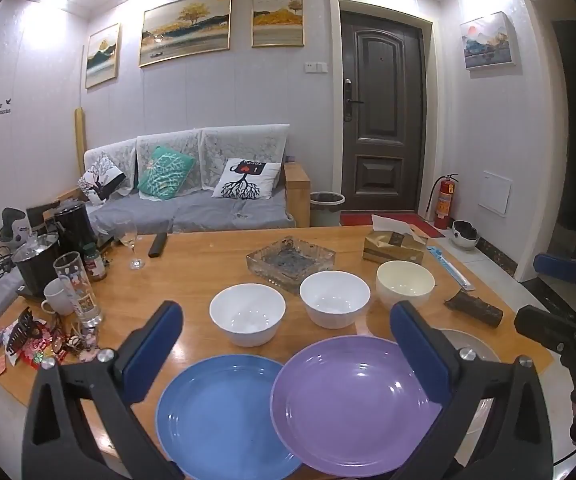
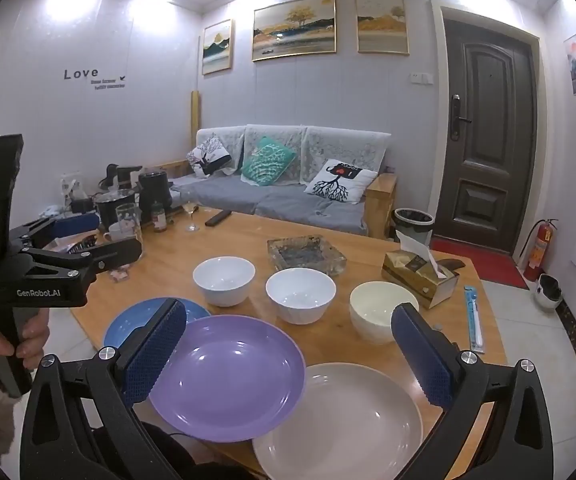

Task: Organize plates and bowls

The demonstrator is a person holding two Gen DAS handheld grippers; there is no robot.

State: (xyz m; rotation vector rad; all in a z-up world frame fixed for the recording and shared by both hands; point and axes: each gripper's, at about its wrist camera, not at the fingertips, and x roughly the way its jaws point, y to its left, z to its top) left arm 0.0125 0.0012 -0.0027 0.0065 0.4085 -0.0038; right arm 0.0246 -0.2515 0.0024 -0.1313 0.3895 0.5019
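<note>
Three plates lie along the near edge of the wooden table (image 1: pixel 192 268): a blue plate (image 1: pixel 216 412), a purple plate (image 1: pixel 352 404) whose rim overlaps its neighbours, and a beige plate (image 2: pixel 340 424). Behind them stand two white bowls (image 1: pixel 248 314) (image 1: pixel 334 298) and a cream bowl (image 1: pixel 404 282). My left gripper (image 1: pixel 288 344) is open and empty, hovering above the blue and purple plates. My right gripper (image 2: pixel 288 348) is open and empty above the purple and beige plates. The left gripper also shows in the right wrist view (image 2: pixel 100 240).
A glass ashtray (image 1: pixel 290 260) sits behind the bowls, a tissue box (image 1: pixel 394 244) to its right. Cups, a tall glass (image 1: pixel 76 288), a wine glass (image 1: pixel 132 240), kettles and clutter crowd the table's left side. A dark roll (image 1: pixel 474 308) lies at the right edge.
</note>
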